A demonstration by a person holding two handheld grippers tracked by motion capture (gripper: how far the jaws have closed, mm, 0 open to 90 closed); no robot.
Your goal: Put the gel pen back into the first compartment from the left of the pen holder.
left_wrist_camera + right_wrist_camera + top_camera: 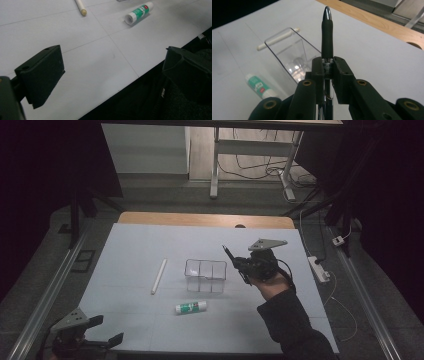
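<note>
White stick (159, 276) lying flat on pale table (135, 245), left of clear container, long axis running near-to-far. Green-and-white glue stick (190, 307) on its side, near of container, apart from it. Wooden table edge (205, 219) along far side. Power strip (318, 269) on floor at right. Desk legs (215, 170) beyond.

The pen's (327, 37) lower end disappears behind the right gripper (327, 65). In the left gripper view, the white stick (81, 7) runs off the top edge. The glue stick's (191, 307) label is too small to read from above.
</note>
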